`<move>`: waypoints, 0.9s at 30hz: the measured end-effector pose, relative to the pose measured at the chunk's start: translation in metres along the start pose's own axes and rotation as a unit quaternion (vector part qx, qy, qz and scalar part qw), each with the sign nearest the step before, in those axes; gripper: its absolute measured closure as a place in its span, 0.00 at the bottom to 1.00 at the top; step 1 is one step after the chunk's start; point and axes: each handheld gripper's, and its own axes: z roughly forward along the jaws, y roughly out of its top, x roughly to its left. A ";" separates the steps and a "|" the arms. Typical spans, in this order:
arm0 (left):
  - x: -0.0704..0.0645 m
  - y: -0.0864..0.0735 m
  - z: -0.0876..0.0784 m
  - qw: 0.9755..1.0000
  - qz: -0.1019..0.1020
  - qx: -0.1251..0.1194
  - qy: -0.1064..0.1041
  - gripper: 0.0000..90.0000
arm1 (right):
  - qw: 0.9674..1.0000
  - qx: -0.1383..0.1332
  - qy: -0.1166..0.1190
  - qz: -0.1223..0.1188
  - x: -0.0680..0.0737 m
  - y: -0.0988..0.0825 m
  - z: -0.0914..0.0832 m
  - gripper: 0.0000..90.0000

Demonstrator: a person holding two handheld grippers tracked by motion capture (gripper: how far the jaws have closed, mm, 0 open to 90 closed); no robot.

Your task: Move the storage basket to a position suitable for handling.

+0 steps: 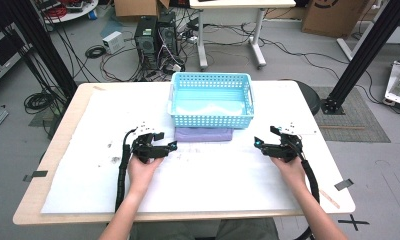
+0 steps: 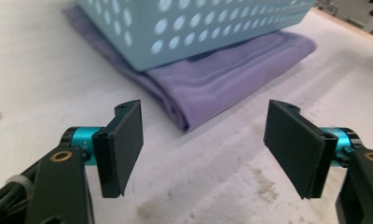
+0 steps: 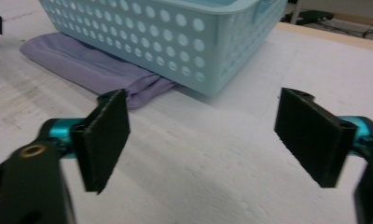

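Observation:
A light blue perforated basket (image 1: 211,116) stands at the middle of the table, partly on a folded purple cloth (image 1: 204,134) that sticks out from under its near side. My left gripper (image 1: 171,146) hovers just left of the cloth, jaws wide apart with nothing between them. In the left gripper view the cloth (image 2: 222,86) lies ahead of the jaws, under the basket (image 2: 194,28). My right gripper (image 1: 258,143) sits right of the cloth, open and empty. In the right gripper view the basket (image 3: 175,42) and the cloth (image 3: 82,63) lie ahead and to the left.
White paper (image 1: 208,180) covers the wooden table (image 1: 53,160). Past the far edge stand computer towers (image 1: 155,40), cables and a second table's legs (image 1: 230,35). Black frame posts (image 1: 368,50) rise at both sides. Tape marks (image 1: 35,175) sit near the table's corners.

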 end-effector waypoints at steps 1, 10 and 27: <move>0.000 0.000 -0.001 1.000 0.000 -0.001 0.002 0.34 | 1.000 0.000 0.010 0.002 0.003 0.001 0.003 0.31; -0.009 0.008 0.015 0.999 -0.002 0.033 0.033 0.38 | 0.999 0.051 0.015 0.011 0.041 0.015 0.045 0.35; -0.012 0.016 0.043 0.995 -0.018 0.083 0.055 0.70 | 0.985 0.169 -0.003 0.018 0.054 0.026 0.099 0.80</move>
